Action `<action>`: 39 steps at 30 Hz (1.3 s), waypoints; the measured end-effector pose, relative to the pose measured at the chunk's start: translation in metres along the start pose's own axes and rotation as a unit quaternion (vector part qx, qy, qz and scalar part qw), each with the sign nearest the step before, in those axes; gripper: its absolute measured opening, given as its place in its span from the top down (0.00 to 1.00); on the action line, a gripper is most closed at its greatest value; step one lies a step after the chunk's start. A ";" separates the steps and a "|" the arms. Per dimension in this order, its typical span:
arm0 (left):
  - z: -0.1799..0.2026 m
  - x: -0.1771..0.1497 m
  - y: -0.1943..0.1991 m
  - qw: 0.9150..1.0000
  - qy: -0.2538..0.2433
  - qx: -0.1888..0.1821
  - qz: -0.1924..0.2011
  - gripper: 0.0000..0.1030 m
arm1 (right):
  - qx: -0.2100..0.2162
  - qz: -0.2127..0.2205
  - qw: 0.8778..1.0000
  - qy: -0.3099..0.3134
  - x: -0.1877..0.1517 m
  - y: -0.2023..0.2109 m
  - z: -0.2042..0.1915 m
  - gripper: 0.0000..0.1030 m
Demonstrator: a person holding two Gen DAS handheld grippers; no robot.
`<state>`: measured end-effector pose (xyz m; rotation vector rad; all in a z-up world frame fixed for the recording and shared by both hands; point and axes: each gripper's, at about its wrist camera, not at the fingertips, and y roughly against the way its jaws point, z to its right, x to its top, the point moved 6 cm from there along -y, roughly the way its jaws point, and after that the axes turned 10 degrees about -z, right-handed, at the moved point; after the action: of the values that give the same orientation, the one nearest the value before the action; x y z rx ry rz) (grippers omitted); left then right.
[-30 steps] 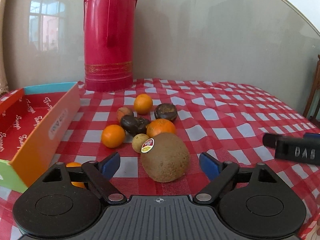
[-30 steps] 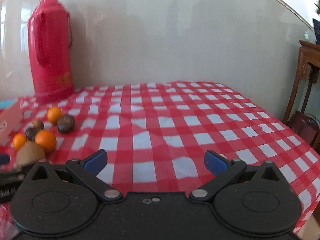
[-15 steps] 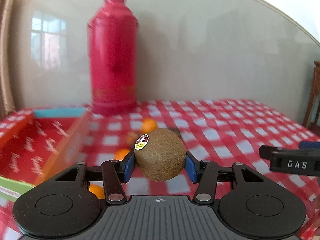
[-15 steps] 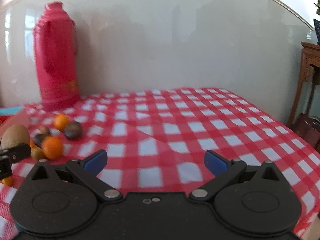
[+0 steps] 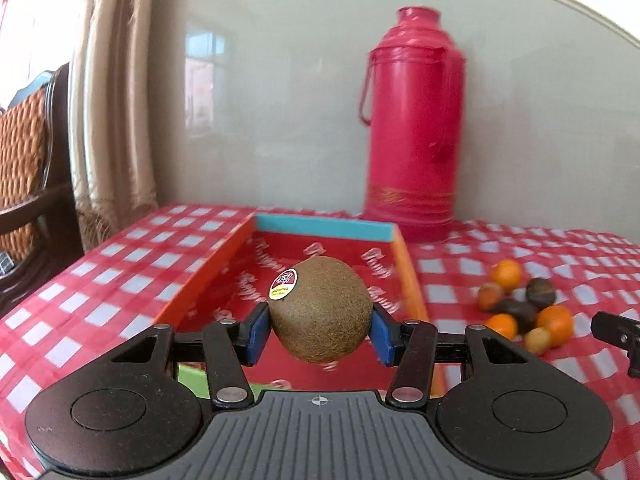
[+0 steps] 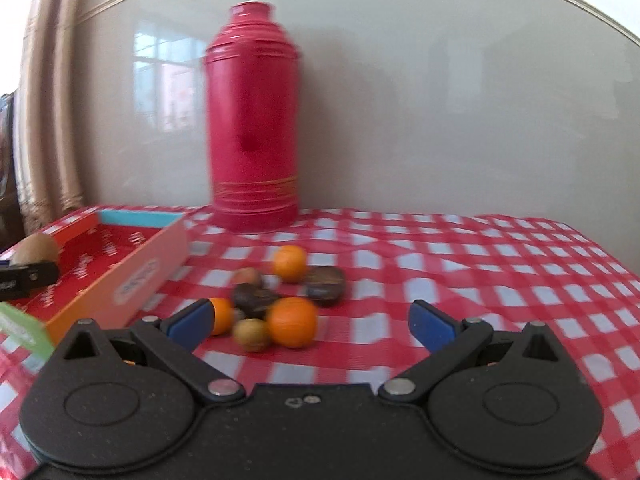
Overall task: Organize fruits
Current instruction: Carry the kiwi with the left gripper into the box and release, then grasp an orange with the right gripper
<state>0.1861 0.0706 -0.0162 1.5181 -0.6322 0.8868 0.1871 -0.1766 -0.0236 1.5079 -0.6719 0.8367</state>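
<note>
My left gripper [image 5: 318, 330] is shut on a brown kiwi [image 5: 320, 310] with a sticker and holds it above the red cardboard box [image 5: 410, 276]. The kiwi [image 6: 36, 248] and the left gripper's tip also show at the left of the right wrist view, over the box [image 6: 132, 280]. My right gripper [image 6: 312, 322] is open and empty, just in front of a pile of several oranges [image 6: 292, 322], dark fruits [image 6: 326, 280] and a small yellow-brown fruit [image 6: 251, 334]. The same pile [image 5: 520, 308] lies right of the box in the left wrist view.
A tall red thermos [image 6: 254, 120] stands at the back by the wall, also in the left wrist view [image 5: 414, 120]. A red checked cloth [image 6: 480, 264] covers the table. A wooden chair [image 5: 28, 184] and curtain are off the table's left edge.
My left gripper closed on the kiwi, lifted it and carried it left over the box. My right gripper turned left toward the fruit pile, still open.
</note>
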 end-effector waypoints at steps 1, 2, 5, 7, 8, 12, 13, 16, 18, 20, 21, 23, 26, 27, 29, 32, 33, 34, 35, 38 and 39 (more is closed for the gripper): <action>-0.004 -0.001 -0.002 1.000 0.004 -0.001 -0.005 0.49 | 0.006 -0.001 1.000 0.006 0.000 -0.002 -0.007 0.05; -0.007 -0.001 -0.001 1.000 0.008 -0.001 -0.003 0.40 | 0.009 -0.002 1.000 0.010 -0.001 0.000 -0.013 0.05; -0.013 -0.001 0.014 0.999 0.006 0.006 0.031 0.12 | 0.020 -0.001 1.000 0.018 -0.002 -0.002 -0.025 0.05; -0.013 -0.003 0.020 0.999 0.002 0.007 0.036 0.10 | 0.022 0.001 1.000 0.018 -0.004 0.001 -0.029 0.05; -0.014 -0.005 0.022 0.999 0.002 0.004 0.033 0.10 | 0.023 0.003 1.000 0.017 -0.005 0.002 -0.029 0.05; -0.016 -0.012 0.027 1.000 0.009 -0.009 0.024 0.07 | -0.003 0.011 1.000 0.019 -0.001 -0.002 -0.022 0.06; -0.016 -0.012 0.029 1.000 0.009 -0.008 0.025 0.06 | -0.007 0.010 1.000 0.015 0.000 -0.005 -0.018 0.08; -0.019 -0.015 0.031 1.000 0.009 -0.005 0.025 0.04 | -0.021 -0.009 1.000 0.002 0.001 -0.022 -0.005 0.18; -0.021 -0.017 0.030 1.000 0.007 -0.004 0.022 0.03 | -0.022 -0.022 0.999 -0.014 0.000 -0.031 0.003 0.29; -0.024 -0.017 0.028 1.000 0.008 0.000 0.018 0.03 | -0.025 -0.030 0.999 -0.022 0.001 -0.037 0.009 0.37; -0.026 -0.017 0.027 1.000 0.010 -0.001 0.017 0.03 | -0.030 -0.033 0.999 -0.023 0.001 -0.039 0.010 0.39; -0.029 -0.015 0.025 1.000 0.018 -0.004 0.014 0.03 | -0.034 -0.045 0.998 -0.023 -0.001 -0.045 0.011 0.46; -0.029 -0.014 0.022 1.000 0.022 -0.007 0.012 0.03 | -0.022 -0.056 0.998 -0.028 -0.003 -0.050 0.011 0.47; -0.028 -0.013 0.022 1.000 0.021 -0.008 0.013 0.03 | -0.018 -0.056 0.998 -0.025 -0.002 -0.051 0.009 0.47; -0.026 -0.012 0.021 1.000 0.017 -0.010 0.013 0.03 | -0.011 -0.058 0.998 -0.021 0.000 -0.055 0.004 0.47; -0.023 -0.013 0.021 1.000 0.011 -0.012 0.011 0.03 | 0.002 -0.069 0.997 -0.026 0.002 -0.061 -0.002 0.49; -0.023 -0.013 0.020 1.000 0.010 -0.012 0.011 0.03 | 0.006 -0.069 0.997 -0.026 0.003 -0.062 -0.003 0.50; -0.024 -0.013 0.020 1.000 0.010 -0.012 0.010 0.03 | 0.005 -0.070 0.997 -0.029 0.004 -0.064 -0.003 0.50; -0.025 -0.013 0.020 1.000 0.010 -0.012 0.009 0.03 | 0.010 -0.072 0.997 -0.036 0.004 -0.065 -0.002 0.57; -0.029 -0.013 0.019 1.000 0.012 -0.010 0.007 0.03 | 0.036 -0.088 0.993 -0.070 0.006 -0.068 0.001 0.69; -0.030 -0.013 0.019 1.000 0.013 -0.009 0.007 0.03 | 0.034 -0.088 0.993 -0.064 0.006 -0.067 0.000 0.69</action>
<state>0.1580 0.0958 -0.0159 1.4864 -0.6309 0.9074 0.2451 -0.1687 -0.0570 1.6670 -0.5998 0.6378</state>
